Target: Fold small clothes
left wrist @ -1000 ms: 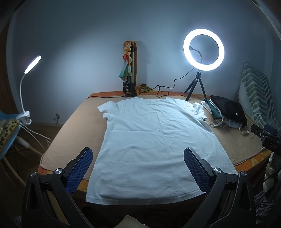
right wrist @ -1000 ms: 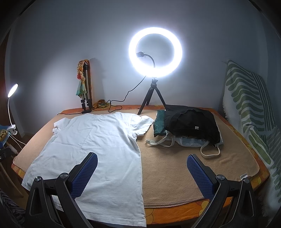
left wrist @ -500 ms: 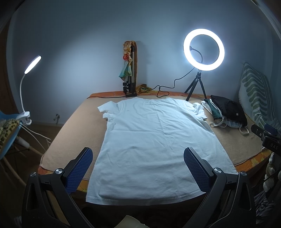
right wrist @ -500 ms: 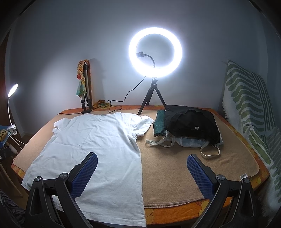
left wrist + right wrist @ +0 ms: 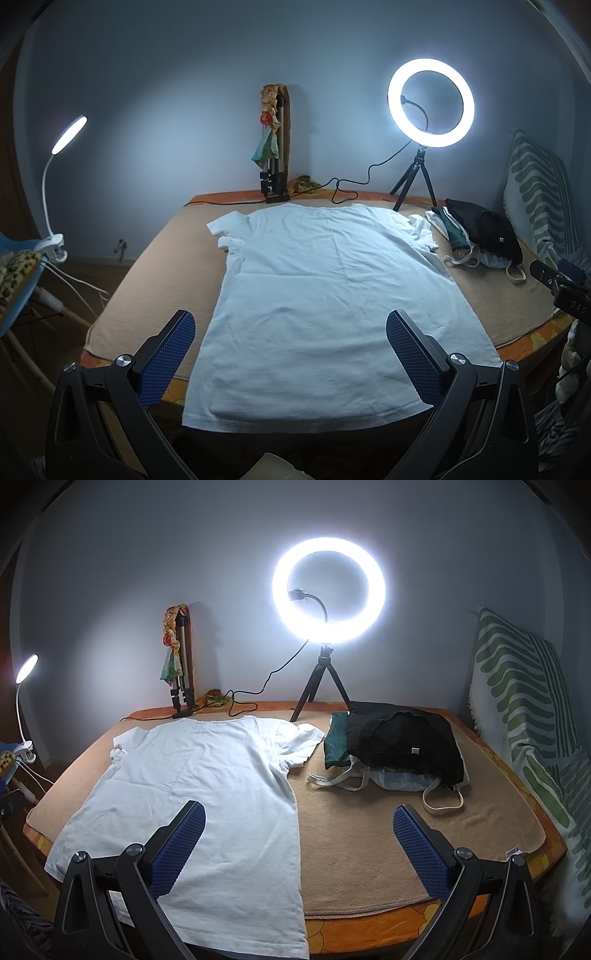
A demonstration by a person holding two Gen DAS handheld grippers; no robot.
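With both grippers, left [image 5: 290, 354] and right [image 5: 299, 843], spread wide and empty above the flat white T-shirt [image 5: 328, 295], we risk pinching the tan blanket [image 5: 369, 830] beneath along with the hem.

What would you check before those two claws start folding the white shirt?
1. White T-shirt spread flat, sleeves out: ok.
2. Left gripper open and empty: ok.
3. Right gripper open and empty: ok.
4. Pile of dark clothes and bags off the shirt: ok, beside its sleeve.
5. Shirt fully on the brown blanket: not ok, hem overhangs the near edge.
6. Ring light tripod off the shirt: ok.
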